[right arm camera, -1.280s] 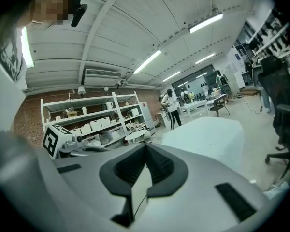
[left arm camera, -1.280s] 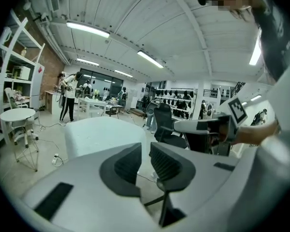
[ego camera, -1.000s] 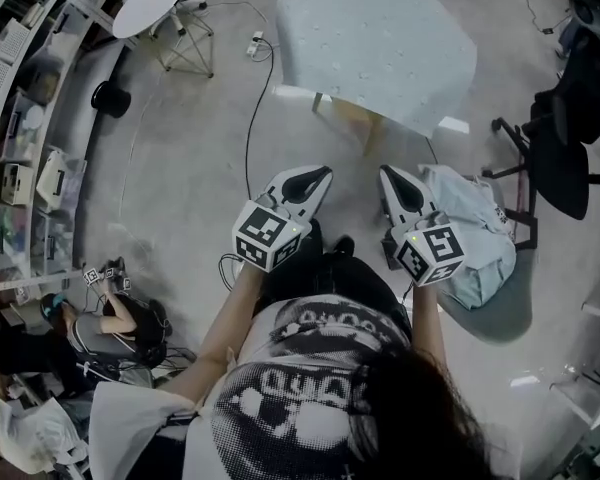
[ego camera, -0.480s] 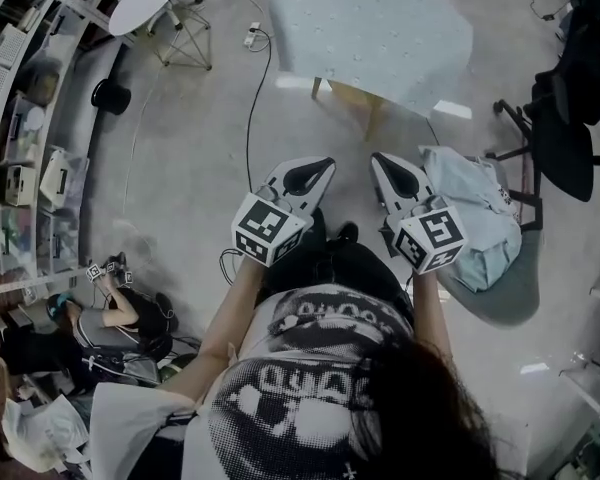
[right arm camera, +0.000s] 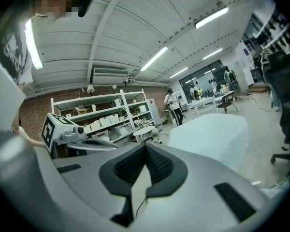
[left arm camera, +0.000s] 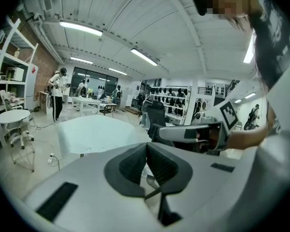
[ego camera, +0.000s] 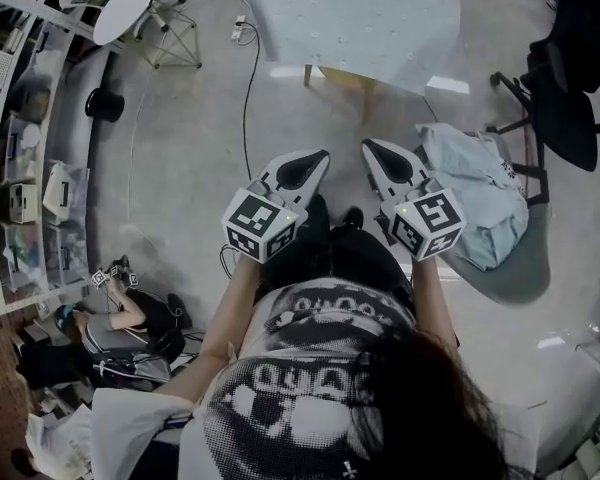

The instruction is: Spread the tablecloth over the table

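The table (ego camera: 355,18) stands ahead of me with the pale blue tablecloth (ego camera: 400,28) draped over its top and hanging down its sides. It also shows in the left gripper view as the table (left arm camera: 94,132) and in the right gripper view as the table (right arm camera: 208,134). My left gripper (ego camera: 318,156) and right gripper (ego camera: 368,148) hang side by side in front of my body, well short of the table. Both are shut with nothing between the jaws. Each shows in the other's view: the right gripper (left arm camera: 193,132), the left gripper (right arm camera: 82,141).
A heap of pale cloth (ego camera: 480,203) lies on a round seat to my right. A black office chair (ego camera: 570,78) stands beyond it. A round white side table (ego camera: 125,6), shelving (ego camera: 20,168) and a floor cable (ego camera: 248,98) are at the left. A person (ego camera: 110,318) sits on the floor.
The two grippers have drawn closer together and sit slightly higher in the head view. The table has slid toward the picture's top left. Both stay shut and empty.
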{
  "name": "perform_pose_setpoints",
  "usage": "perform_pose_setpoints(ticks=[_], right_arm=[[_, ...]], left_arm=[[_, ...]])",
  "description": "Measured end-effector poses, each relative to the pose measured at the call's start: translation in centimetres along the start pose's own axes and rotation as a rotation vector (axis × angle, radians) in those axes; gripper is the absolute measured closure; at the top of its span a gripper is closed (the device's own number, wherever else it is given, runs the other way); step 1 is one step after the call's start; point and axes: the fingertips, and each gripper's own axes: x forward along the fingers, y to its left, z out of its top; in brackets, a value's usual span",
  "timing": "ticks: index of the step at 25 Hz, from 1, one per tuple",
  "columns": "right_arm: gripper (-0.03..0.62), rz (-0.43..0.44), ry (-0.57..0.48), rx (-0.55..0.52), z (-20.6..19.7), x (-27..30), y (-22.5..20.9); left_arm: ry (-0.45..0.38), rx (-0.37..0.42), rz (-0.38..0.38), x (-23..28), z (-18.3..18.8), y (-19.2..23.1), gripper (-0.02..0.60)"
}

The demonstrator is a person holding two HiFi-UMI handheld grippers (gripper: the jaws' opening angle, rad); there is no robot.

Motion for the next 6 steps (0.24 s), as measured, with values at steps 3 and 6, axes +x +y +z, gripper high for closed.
perform_pose_setpoints(ticks=[3,6], right_arm=[[0.599,0.000,0.004,0.008,-0.4,-0.1,-0.5],[0.599,0.002,0.006,0.011,-0.7,0.0,-1.3]], left_arm=[[0.006,-0.014,-0.004,0.6,-0.3,-0.1,0.568],[0.011,-0.022,-0.008,1.3,-0.5,-0.1,0.568]])
